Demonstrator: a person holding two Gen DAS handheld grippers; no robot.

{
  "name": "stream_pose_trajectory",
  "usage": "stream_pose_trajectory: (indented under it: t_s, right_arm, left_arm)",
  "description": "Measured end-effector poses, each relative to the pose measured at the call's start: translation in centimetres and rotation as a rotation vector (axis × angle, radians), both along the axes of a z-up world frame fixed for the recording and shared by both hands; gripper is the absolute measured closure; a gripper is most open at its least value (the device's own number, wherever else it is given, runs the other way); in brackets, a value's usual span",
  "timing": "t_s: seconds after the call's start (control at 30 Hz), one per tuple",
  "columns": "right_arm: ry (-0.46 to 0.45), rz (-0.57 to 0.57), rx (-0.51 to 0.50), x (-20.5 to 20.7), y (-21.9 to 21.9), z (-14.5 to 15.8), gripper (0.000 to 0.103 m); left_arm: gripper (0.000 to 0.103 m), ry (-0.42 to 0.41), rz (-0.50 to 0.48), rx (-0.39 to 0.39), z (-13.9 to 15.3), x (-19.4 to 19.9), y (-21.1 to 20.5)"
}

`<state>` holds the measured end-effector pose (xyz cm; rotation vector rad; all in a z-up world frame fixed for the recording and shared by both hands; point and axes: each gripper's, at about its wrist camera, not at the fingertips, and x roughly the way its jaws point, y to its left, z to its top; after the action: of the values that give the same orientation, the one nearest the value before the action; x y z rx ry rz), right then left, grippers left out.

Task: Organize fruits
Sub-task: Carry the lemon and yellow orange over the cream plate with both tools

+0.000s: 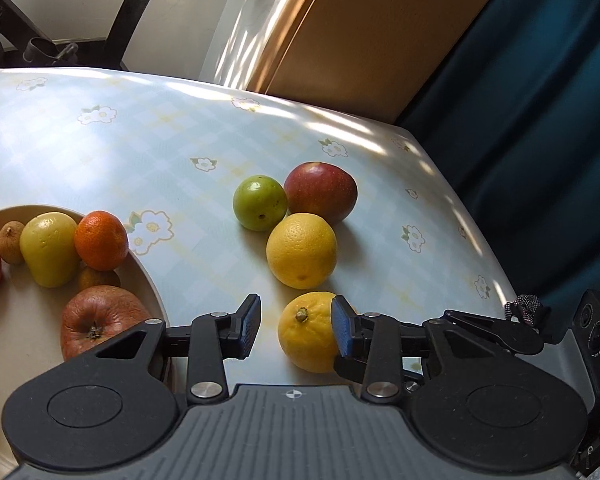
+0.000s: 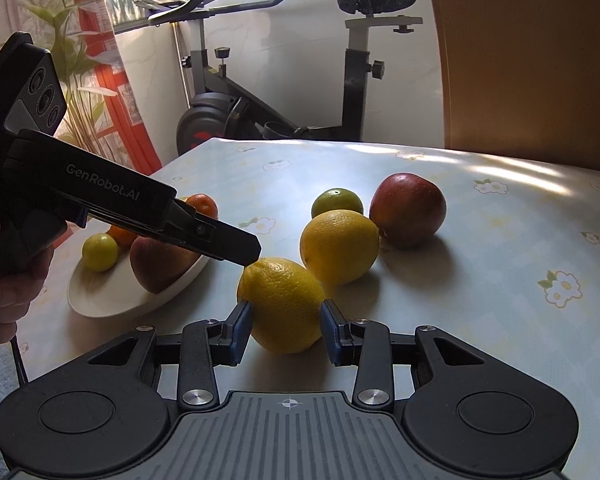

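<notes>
A yellow lemon [image 2: 280, 304] sits between the blue pads of my right gripper [image 2: 286, 328], which is shut on its two sides. In the left wrist view the same lemon [image 1: 304, 332] shows its stem end. My left gripper [image 1: 294, 328] is open around it, the right pad overlapping the lemon and a gap at the left pad. Seen from the right wrist, the left gripper [image 2: 244, 250] has its tip just above the lemon. Beyond lie a second yellow citrus [image 1: 301, 250], a green fruit [image 1: 260, 203] and a red apple [image 1: 321, 192].
A white plate [image 1: 152, 280] at the left holds mandarins, a pear, a small brown fruit and a wrinkled apple [image 1: 100, 320]. The table edge [image 1: 480, 240] runs along a dark blue curtain. An exercise bike [image 2: 284, 92] stands behind. A hand [image 2: 4, 292] grips the left gripper.
</notes>
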<state>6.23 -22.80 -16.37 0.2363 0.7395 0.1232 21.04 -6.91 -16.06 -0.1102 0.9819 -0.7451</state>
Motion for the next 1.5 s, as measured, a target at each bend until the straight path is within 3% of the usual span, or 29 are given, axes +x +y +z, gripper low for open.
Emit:
stream_pose_trajectory:
  t_s: [0.13, 0.47, 0.87, 1.07, 1.23, 1.5]
  right_arm:
    - [0.010, -0.008, -0.004, -0.5, -0.1, -0.2, 0.068]
    - [0.045, 0.003, -0.019, 0.4, 0.0, -1.5, 0.054]
    - [0.002, -0.001, 0.011, 0.4, 0.3, -0.8, 0.055]
    - [-0.040, 0.069, -0.008, 2.9, 2.5, 2.4, 0.055]
    - [-0.078, 0.151, -0.013, 6.3, 6.3, 5.1, 0.055]
    - [-0.045, 0.308, -0.011, 12.5, 14.0, 5.4, 0.055]
  left_arm:
    - [0.064, 0.025, -0.028, -0.033, -0.6, -0.2, -0.7]
    - [0.064, 0.026, -0.100, -0.038, -1.2, -0.6, -2.3]
    - [0.064, -0.010, -0.104, -0.037, -0.1, -0.8, -1.7]
    - [0.064, -0.094, -0.072, -0.040, 3.3, -1.3, 1.3]
    - [0.064, -0.151, 0.010, -0.044, 6.2, -0.9, 6.1]
    - [0.064, -0.137, 0.144, -0.024, 6.1, 0.5, 13.9]
